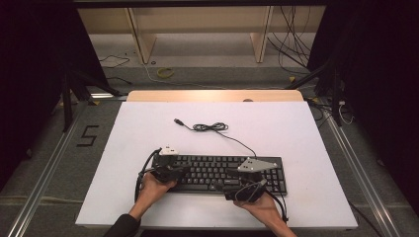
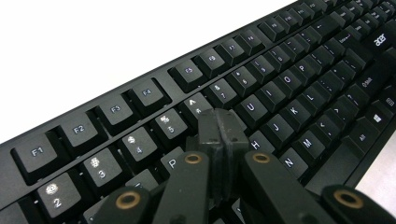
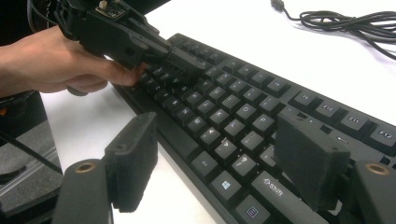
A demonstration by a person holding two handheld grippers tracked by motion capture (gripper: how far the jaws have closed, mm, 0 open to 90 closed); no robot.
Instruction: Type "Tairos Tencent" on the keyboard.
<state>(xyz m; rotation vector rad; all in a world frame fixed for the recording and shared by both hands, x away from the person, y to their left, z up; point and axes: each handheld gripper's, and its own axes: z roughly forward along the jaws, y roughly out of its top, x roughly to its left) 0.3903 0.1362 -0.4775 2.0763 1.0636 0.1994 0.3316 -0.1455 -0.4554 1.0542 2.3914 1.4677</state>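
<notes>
A black keyboard [image 1: 220, 173] lies at the near middle of the white table [image 1: 276, 133]. My left gripper [image 1: 182, 172] is shut with nothing between its pads. In the left gripper view its closed tips [image 2: 221, 126] sit just above or on the keys [image 2: 275, 98] near the number row; contact is unclear. My right gripper [image 1: 225, 186] hovers at the keyboard's front edge. Its jaws stand open in the right gripper view [image 3: 219, 158], one pad [image 3: 133, 158] over the table and the other over the keys. That view also has the left gripper [image 3: 140, 39] held in a hand, tip down on the keyboard [image 3: 224, 116].
The keyboard's cable [image 1: 210, 127] lies coiled on the table behind it, ending in a USB plug [image 1: 178, 121]. Beyond the table's wooden far edge are floor cables and wooden shelf legs. Dark stands flank the table on both sides.
</notes>
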